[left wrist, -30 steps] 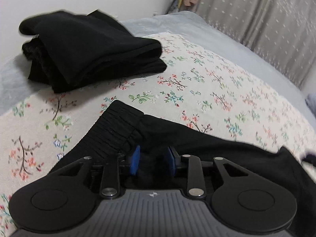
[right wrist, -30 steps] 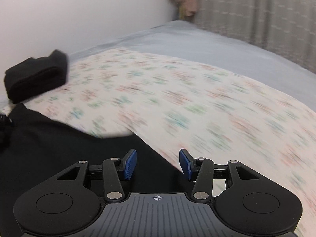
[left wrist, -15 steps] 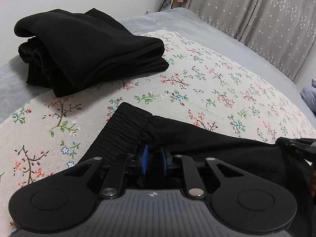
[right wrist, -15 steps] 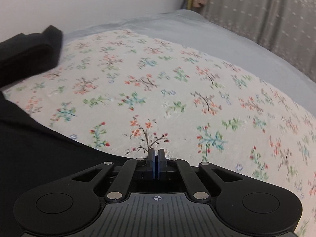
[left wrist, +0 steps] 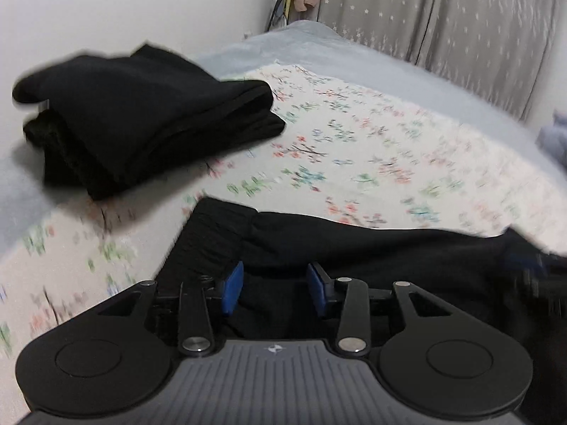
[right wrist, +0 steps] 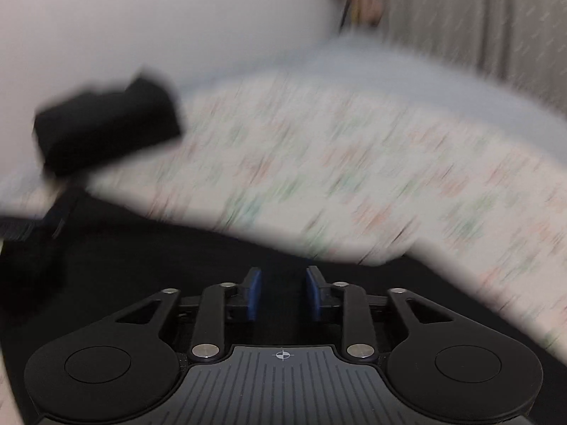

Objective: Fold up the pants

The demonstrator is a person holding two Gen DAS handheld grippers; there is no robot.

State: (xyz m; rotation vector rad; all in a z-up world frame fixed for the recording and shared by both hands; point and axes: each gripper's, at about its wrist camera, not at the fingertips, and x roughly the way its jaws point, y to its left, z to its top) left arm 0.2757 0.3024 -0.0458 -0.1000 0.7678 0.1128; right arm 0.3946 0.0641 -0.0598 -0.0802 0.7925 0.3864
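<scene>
Both tongs are opening: left gripper straddles the black pants beside their gathered waistband, right gripper over plain cloth, neither pinching. Soft, limp, light fabric; probably best pinched at the thicker waistband.

From here I see soft, even indoor light with no glare and only faint shadows. The right wrist view is heavily motion-smeared: the floral sheet streaks diagonally. The left view is milder, blurred toward its lower left. Both bend at the edges, corners dark. The black pants show no detail.
</scene>
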